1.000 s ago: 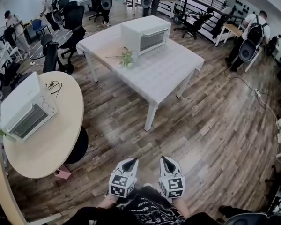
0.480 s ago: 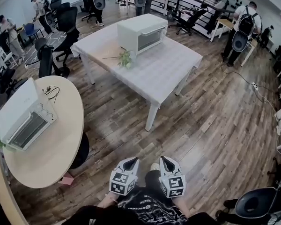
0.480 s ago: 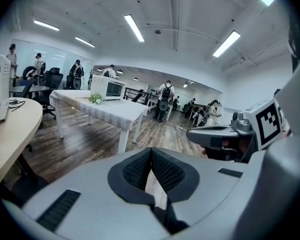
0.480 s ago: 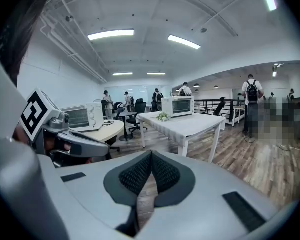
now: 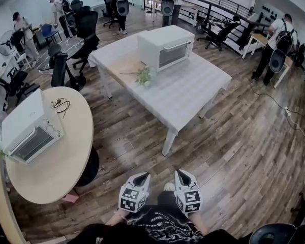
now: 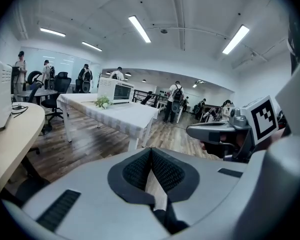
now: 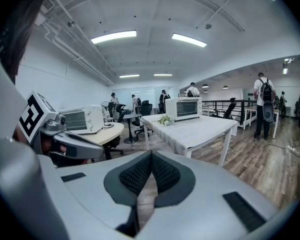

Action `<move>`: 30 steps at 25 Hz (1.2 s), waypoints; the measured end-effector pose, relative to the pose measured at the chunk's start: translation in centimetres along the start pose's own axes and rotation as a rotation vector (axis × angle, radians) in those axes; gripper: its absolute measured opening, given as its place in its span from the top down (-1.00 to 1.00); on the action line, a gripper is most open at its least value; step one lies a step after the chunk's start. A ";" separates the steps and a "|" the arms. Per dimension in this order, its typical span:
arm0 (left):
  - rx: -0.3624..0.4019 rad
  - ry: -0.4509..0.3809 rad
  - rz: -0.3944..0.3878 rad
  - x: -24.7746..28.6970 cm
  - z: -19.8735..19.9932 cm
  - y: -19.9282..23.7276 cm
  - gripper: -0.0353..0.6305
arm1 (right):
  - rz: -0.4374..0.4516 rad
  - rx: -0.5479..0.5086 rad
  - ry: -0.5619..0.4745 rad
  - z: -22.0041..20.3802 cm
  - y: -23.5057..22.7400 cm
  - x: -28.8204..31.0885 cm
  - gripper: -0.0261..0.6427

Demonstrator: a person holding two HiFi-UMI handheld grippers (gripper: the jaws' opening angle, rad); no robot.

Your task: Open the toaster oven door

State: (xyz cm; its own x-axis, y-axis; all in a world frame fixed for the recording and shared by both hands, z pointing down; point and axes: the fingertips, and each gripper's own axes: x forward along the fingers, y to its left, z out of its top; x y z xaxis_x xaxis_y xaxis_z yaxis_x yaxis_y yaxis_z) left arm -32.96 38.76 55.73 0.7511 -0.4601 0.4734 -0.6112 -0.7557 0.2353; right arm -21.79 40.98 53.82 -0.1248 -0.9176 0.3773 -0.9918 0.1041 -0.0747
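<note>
The left gripper (image 5: 141, 177) and right gripper (image 5: 182, 176) sit side by side at six o'clock in the head view, both with jaws closed and nothing between them. At twelve o'clock, well apart from them, the white toaster oven (image 5: 165, 46) stands on the white table (image 5: 193, 93) with its door (image 5: 174, 55) shut and a small plant (image 5: 144, 76) beside it. A second toaster oven (image 5: 28, 128) rests on the round table (image 5: 56, 172) at nine o'clock.

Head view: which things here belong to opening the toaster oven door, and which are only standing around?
For the job: toaster oven on the white table; second toaster oven on the round table (I cannot tell which is meant); left gripper; right gripper, both shut.

Just about: small plant; office chair; black cable.
</note>
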 end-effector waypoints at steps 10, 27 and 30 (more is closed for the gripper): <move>-0.018 -0.017 0.046 12.2 6.4 -2.8 0.83 | 0.082 -0.040 -0.005 3.6 -12.4 5.6 0.89; 0.004 0.019 0.039 22.7 9.9 -6.9 0.83 | 0.105 0.174 -0.007 3.2 -24.2 7.2 0.89; -0.003 0.026 0.043 24.3 10.2 -6.0 0.83 | 0.104 0.193 -0.007 3.5 -25.3 8.1 0.89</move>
State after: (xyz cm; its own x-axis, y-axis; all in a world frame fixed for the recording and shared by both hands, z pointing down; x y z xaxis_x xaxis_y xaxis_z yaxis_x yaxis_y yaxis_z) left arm -8.45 27.37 57.18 0.7178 -0.4797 0.5045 -0.6432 -0.7344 0.2168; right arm 2.35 29.63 55.56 -0.2257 -0.9085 0.3517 -0.9493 0.1240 -0.2888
